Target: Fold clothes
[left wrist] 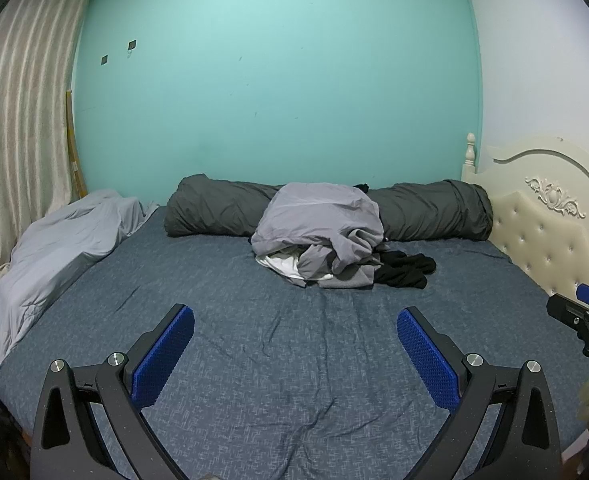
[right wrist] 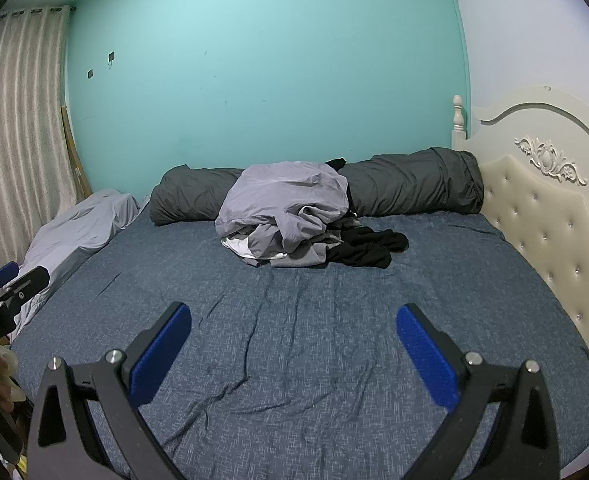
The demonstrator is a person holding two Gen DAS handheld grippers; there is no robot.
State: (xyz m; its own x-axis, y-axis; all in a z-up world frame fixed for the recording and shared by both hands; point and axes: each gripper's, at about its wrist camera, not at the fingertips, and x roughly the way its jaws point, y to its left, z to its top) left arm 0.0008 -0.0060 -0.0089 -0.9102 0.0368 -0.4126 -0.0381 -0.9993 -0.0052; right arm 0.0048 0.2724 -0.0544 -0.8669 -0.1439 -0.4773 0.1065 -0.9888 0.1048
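Both released: left gripper and right gripper over bed, well short of clothes.

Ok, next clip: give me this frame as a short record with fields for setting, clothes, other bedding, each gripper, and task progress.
setting: bed with blue-grey sheet, teal wall behind, cream headboard on the right
clothes: unfolded pile at the far middle of the bed; light grey garment on top, white and black pieces underneath
other bedding: dark grey rolled duvet behind the pile; light grey cover bunched at the left
left gripper: open, empty, over bare sheet
right gripper: open, empty, over bare sheet
progress: nothing folded yet
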